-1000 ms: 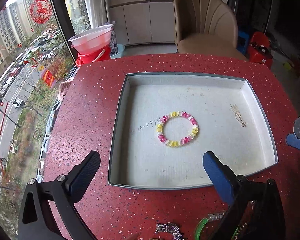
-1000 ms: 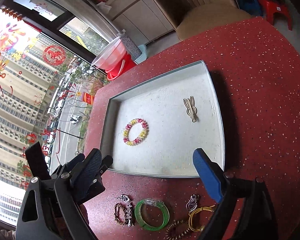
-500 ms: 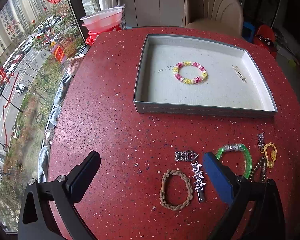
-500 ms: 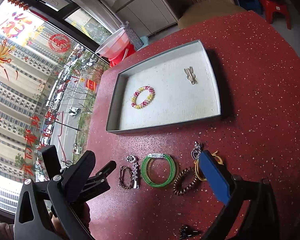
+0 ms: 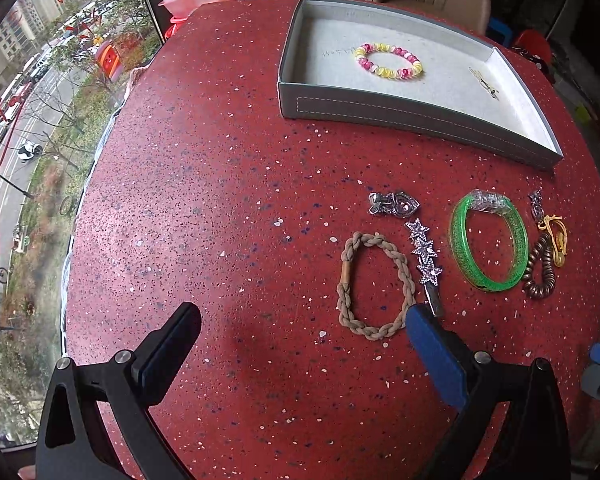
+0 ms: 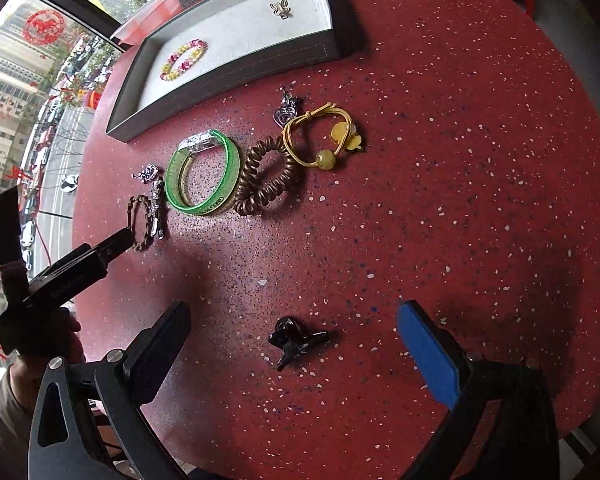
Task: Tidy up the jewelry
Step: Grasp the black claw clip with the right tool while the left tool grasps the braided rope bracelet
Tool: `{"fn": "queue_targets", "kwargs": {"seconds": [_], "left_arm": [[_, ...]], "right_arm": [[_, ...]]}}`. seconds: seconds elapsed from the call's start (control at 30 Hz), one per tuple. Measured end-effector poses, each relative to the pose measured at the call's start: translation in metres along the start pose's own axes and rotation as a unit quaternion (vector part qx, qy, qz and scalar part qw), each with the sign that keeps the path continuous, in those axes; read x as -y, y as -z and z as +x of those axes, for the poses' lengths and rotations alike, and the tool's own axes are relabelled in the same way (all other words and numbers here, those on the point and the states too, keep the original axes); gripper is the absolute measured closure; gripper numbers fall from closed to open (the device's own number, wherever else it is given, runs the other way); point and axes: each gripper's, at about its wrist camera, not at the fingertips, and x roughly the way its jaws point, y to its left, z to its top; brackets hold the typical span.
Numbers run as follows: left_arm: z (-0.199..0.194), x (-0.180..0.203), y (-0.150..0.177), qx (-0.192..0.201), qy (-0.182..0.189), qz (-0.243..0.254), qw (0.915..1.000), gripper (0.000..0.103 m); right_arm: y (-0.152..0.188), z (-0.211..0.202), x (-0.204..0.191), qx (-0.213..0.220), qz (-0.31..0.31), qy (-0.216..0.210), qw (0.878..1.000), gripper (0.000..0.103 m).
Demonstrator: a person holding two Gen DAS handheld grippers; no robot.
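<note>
The left hand-held gripper (image 5: 300, 344) is hovering with its fingers spread wide over the red speckled bench (image 5: 204, 184), pinching nothing; its blue-padded finger (image 5: 432, 356) is sitting just beside the near edge of a braided tan bracelet (image 5: 374, 284). The right hand-held gripper (image 6: 296, 344) is also standing fully spread, its jaws having just been opening, and a small black hair claw (image 6: 294, 340) is lying on the bench between them, untouched.

Farther off, a row of pieces is lying on the bench: a star-studded hair clip (image 5: 424, 252) touching the braided bracelet's right side, a silver heart clip (image 5: 394, 204) just beyond it, a green bangle (image 6: 202, 174), a brown spiral hair tie (image 6: 266, 182) touching the bangle, a yellow hair tie (image 6: 320, 140) with a bead and flower, and a small silver charm (image 6: 286, 110).

At the far side a grey tray (image 5: 400, 114) is holding a pink-and-yellow beaded bracelet (image 5: 388, 60) to the left and a gold hair clip (image 5: 486, 84) to the right, well apart.
</note>
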Motion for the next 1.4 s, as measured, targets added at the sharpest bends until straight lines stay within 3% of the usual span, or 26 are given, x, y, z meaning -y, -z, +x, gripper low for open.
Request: {"fn": "queue_targets", "kwargs": {"seconds": [0.33, 0.53, 0.6, 0.77, 0.9, 1.2, 1.27, 1.33, 1.4], "left_arm": [[0.006, 0.002, 0.003, -0.005, 0.002, 0.009, 0.9999, 0.0], [0.005, 0.01, -0.001, 0.0, 0.003, 0.019, 0.9998, 0.0], [0.006, 0.011, 0.0, 0.002, 0.003, 0.021, 0.9998, 0.0], [0.005, 0.016, 0.001, 0.007, 0.011, 0.019, 0.9997, 0.0], [0.003, 0.021, 0.0, 0.011, 0.015, 0.026, 0.9995, 0.0], [-0.006, 0.03, 0.006, 0.012, 0.042, 0.039, 0.9983, 0.029], [-0.011, 0.037, 0.008, 0.012, 0.049, 0.041, 0.9979, 0.04], [-0.009, 0.037, 0.008, 0.008, 0.048, 0.045, 0.9978, 0.069], [-0.01, 0.039, 0.01, 0.011, 0.044, 0.052, 0.9976, 0.078]], "right_arm": [[0.014, 0.016, -0.023, -0.011, -0.109, 0.049, 0.993, 0.001], [0.012, 0.03, -0.034, -0.019, -0.137, 0.068, 0.988, 0.017], [0.013, 0.035, -0.037, -0.023, -0.144, 0.073, 0.987, 0.027], [0.021, 0.039, -0.047, -0.022, -0.183, 0.102, 0.977, 0.031], [0.025, 0.04, -0.053, -0.021, -0.193, 0.115, 0.974, 0.039], [0.04, 0.027, -0.044, -0.016, -0.179, 0.126, 0.976, 0.064], [0.043, 0.025, -0.043, -0.016, -0.18, 0.125, 0.976, 0.065], [0.046, 0.024, -0.039, -0.014, -0.18, 0.122, 0.976, 0.065], [0.047, 0.02, -0.032, -0.014, -0.173, 0.114, 0.978, 0.065]]}}
